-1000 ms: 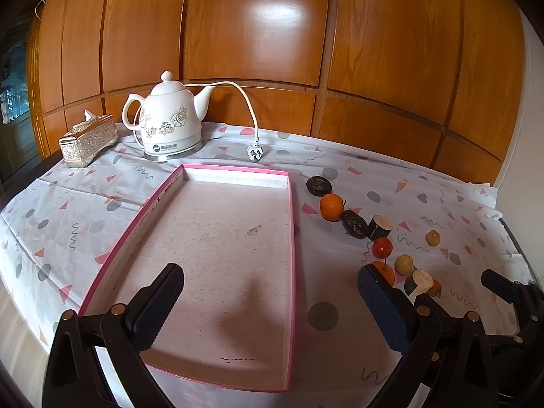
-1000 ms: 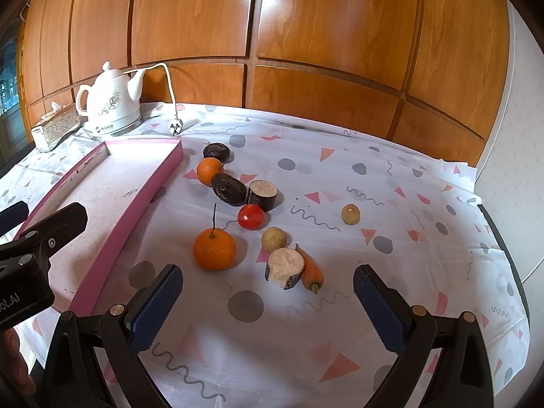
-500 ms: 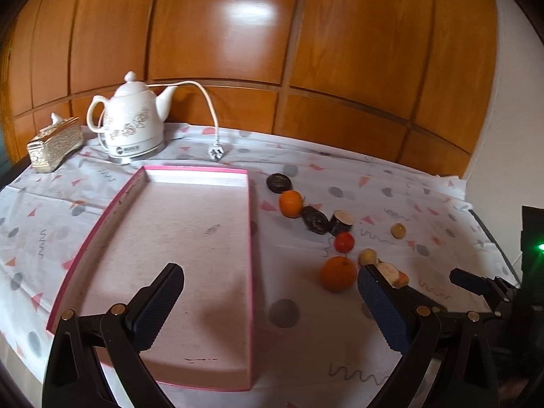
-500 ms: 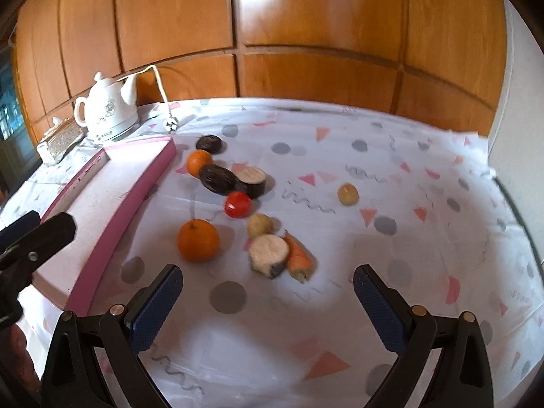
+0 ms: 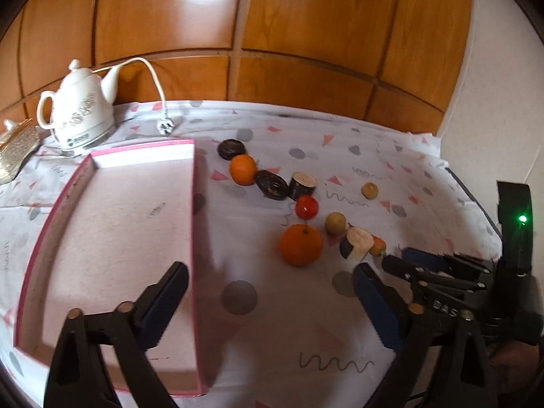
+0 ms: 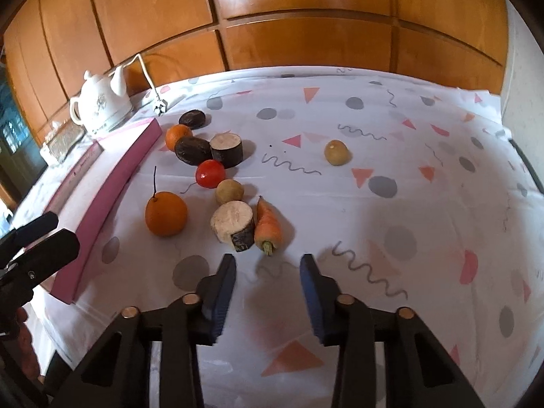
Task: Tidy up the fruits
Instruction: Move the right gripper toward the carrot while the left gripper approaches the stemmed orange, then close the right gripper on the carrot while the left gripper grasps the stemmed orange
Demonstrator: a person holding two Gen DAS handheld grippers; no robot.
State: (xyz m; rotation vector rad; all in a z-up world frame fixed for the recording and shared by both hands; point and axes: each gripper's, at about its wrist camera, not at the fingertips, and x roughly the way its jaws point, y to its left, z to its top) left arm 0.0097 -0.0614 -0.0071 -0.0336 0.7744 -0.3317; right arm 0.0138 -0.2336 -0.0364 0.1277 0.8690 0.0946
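Observation:
A large orange (image 5: 301,244), a tomato (image 5: 306,206), a small orange (image 5: 242,169), two dark fruits, yellow fruits and cut root pieces lie scattered right of the pink tray (image 5: 102,238). My left gripper (image 5: 268,272) hovers over the tray's right rim, jaws wide and closing, with nothing between them. In the right wrist view the carrot (image 6: 268,224) lies beside a cut piece (image 6: 233,221), its stem end just ahead of my right gripper (image 6: 268,261). Its jaws are closing, narrow, with only cloth between them. The large orange (image 6: 166,214) sits to the left.
A white kettle (image 5: 80,119) with its cord and plug, and a gold tissue box (image 5: 15,149), stand behind the tray. Wooden panelling backs the table and a white wall closes the right side. A lone yellow fruit (image 6: 336,152) lies apart on the patterned cloth (image 6: 408,204).
Both grippers moved forward and lower toward the fruits. The right jaws narrowed sharply just short of the carrot. The left view swung right, off the tray's middle, and its jaws narrowed a little.

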